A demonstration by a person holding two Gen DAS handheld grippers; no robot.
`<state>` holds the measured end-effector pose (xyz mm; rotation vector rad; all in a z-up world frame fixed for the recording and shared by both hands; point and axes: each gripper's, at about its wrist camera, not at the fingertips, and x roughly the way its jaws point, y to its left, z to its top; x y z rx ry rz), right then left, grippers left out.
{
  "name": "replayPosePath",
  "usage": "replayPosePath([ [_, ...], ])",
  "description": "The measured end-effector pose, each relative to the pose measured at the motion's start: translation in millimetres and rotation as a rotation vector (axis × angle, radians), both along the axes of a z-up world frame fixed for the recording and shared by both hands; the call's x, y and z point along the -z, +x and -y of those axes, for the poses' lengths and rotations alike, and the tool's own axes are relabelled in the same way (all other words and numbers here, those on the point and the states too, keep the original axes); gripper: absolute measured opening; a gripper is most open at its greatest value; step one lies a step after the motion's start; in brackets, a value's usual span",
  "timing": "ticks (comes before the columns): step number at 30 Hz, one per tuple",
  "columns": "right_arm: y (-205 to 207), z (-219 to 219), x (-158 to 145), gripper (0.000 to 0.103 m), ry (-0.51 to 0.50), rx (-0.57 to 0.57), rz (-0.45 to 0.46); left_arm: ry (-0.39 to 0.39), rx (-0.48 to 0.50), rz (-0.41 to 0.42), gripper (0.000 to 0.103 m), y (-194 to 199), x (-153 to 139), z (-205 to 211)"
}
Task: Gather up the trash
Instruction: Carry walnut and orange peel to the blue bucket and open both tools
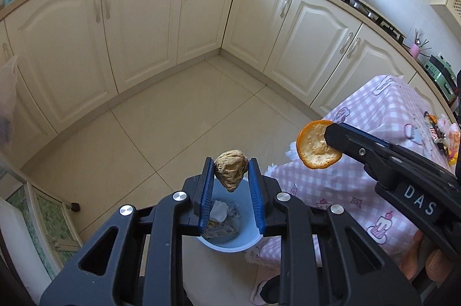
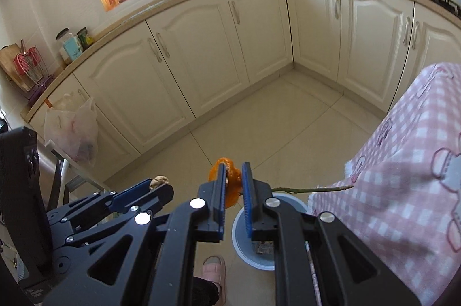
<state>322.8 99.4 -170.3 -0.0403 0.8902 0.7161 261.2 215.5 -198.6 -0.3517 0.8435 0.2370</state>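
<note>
- Kitchen floor (image 1: 178, 115) is cream tile, with cream cabinets (image 1: 138, 26) wrapping the corner behind it.
- Your left gripper (image 1: 231, 176) has its blue fingers (image 1: 206, 190) clenched on a brown crumpled lump (image 1: 230, 173), held in the air over the trash bin (image 1: 247, 242).
- Trash bin is pale blue, standing on the floor just beside the desk; white crumpled paper (image 1: 220, 210) and other scraps lie inside it.
- Your right gripper (image 2: 232, 182) is grasping an orange peel (image 2: 227, 185), pinched between its fingers (image 2: 220, 190); in the left wrist view the peel (image 1: 315, 144) shows its pale inner side, up in the air near the desk edge.
- A thin twig (image 2: 311, 189) sticks out past the cloth edge, above the bin (image 2: 259, 262).
- Desk (image 1: 380, 110) on the right wears a pink checked cloth; wrappers (image 1: 435, 130) lie on its far side.
</note>
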Motion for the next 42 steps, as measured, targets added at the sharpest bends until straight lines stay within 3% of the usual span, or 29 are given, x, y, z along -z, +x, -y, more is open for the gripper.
replayPosePath([
  [5, 18, -4, 23, 0.014, 0.0, 0.008, -0.052, -0.011, 0.007, -0.036, 0.023, 11, 19, -2],
  [7, 24, -4, 30, 0.022, -0.008, 0.012, -0.063, -0.012, 0.01, -0.047, 0.023, 16, 24, -2],
  [15, 28, -7, 48, 0.022, -0.067, 0.025, -0.052, -0.01, 0.033, -0.082, 0.023, 27, 37, 3],
  [22, 24, 0, 48, 0.024, -0.138, 0.069, 0.037, -0.007, 0.062, -0.093, 0.023, 38, 40, 13],
  [30, 19, 19, 30, 0.026, -0.146, 0.11, 0.124, 0.0, 0.091, -0.071, 0.024, 49, 29, 27],
  [34, 14, 32, 14, 0.026, -0.131, 0.134, 0.16, 0.016, 0.083, -0.037, 0.055, 47, 18, 35],
  [42, 6, 55, -15, 0.026, -0.104, 0.167, 0.195, 0.042, 0.093, 0.006, 0.058, 35, -11, 49],
])
